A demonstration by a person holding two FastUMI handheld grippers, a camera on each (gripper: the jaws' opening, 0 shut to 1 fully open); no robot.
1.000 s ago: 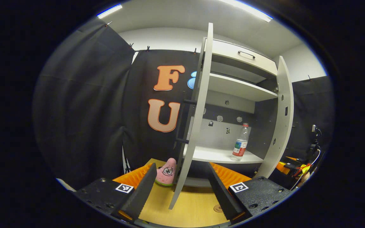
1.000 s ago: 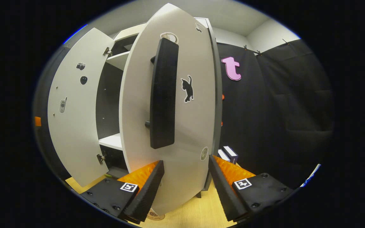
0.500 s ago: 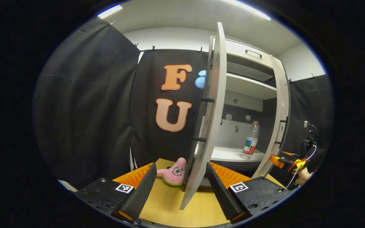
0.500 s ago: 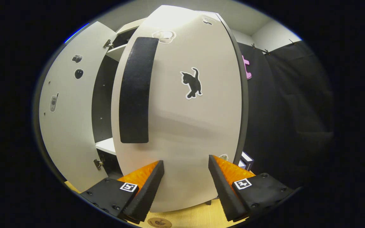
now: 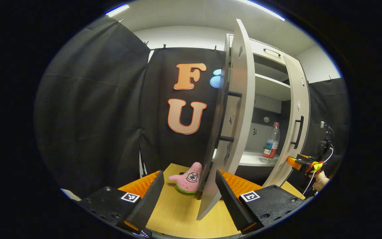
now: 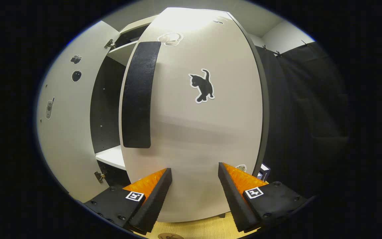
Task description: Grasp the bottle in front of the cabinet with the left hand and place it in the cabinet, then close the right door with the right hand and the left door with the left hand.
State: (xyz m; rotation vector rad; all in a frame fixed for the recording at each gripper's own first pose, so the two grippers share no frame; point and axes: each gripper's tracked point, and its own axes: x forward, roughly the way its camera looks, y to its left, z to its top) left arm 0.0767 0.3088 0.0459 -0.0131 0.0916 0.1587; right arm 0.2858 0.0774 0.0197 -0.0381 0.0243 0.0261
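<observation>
A clear bottle (image 5: pixel 271 143) with a red label stands upright on the lower shelf (image 5: pixel 249 159) inside the white cabinet (image 5: pixel 270 63). The left door (image 5: pixel 239 109) stands ajar and edge-on just beyond my left gripper (image 5: pixel 188 181), which is open and holds nothing; the door's bottom corner hangs by its right finger. The right door (image 6: pixel 204 132), with a cat sticker (image 6: pixel 202 88) and a long black handle (image 6: pixel 138 96), is swung most of the way in. My right gripper (image 6: pixel 193 176) is open, its tips at the door's face. In the left gripper view the right gripper (image 5: pixel 302 162) is beside the right door (image 5: pixel 297 126).
A pink starfish plush (image 5: pixel 188 174) lies on the wooden table (image 5: pixel 177 212) just left of the left door's foot. Black cloth walls close in on both sides. A small dark box (image 6: pixel 264 169) sits behind the right door's lower corner.
The right door has swung further toward the cabinet under my right gripper. My left gripper has shifted toward the outer side of the left door, which now looks more edge-on.
</observation>
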